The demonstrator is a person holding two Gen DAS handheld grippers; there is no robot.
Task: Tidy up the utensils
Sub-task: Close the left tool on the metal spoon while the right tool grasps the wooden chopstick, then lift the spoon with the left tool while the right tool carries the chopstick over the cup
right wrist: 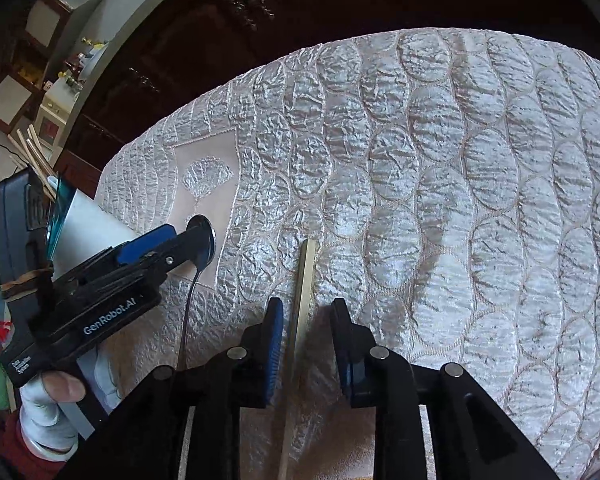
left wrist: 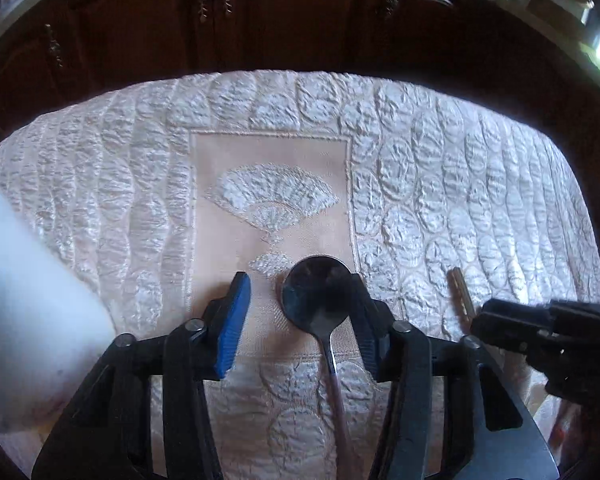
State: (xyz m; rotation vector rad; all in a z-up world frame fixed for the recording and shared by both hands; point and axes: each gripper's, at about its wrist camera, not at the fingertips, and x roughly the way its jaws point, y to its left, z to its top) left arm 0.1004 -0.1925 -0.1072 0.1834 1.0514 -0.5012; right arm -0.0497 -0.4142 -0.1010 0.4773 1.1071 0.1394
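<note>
One spoon lies bowl away; chopstick runs parallel, alongside.

Quilted counter lies open across the right of the right-wrist frame; spoon, chopstick and white cylinder crowd the lower left.

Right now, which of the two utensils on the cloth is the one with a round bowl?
The dark spoon, lying between the left gripper's fingers. The other utensil, by the right gripper, is a straight pale stick.
</note>
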